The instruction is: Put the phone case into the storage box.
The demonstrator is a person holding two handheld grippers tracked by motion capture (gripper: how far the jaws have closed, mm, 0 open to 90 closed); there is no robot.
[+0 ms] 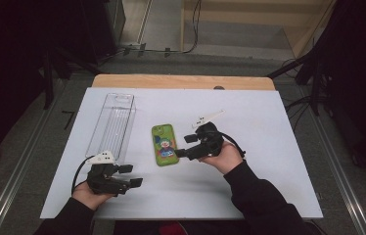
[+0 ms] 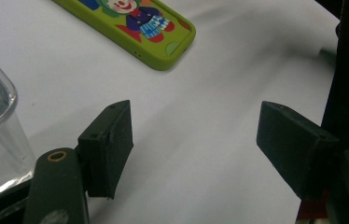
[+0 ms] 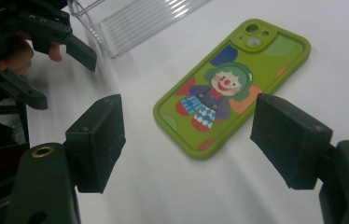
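Open, empty jaws near phone case (image 3: 231,88)

The green rubber phone case with a clown picture (image 1: 164,144) lies flat on the white bench (image 1: 249,191), just left of the right claw (image 1: 185,147). The clear ribbed plastic bin (image 1: 112,125) stands directly beyond the left claw (image 1: 131,175), left of the case.

No readable text, label, brand or number appears on anything here.
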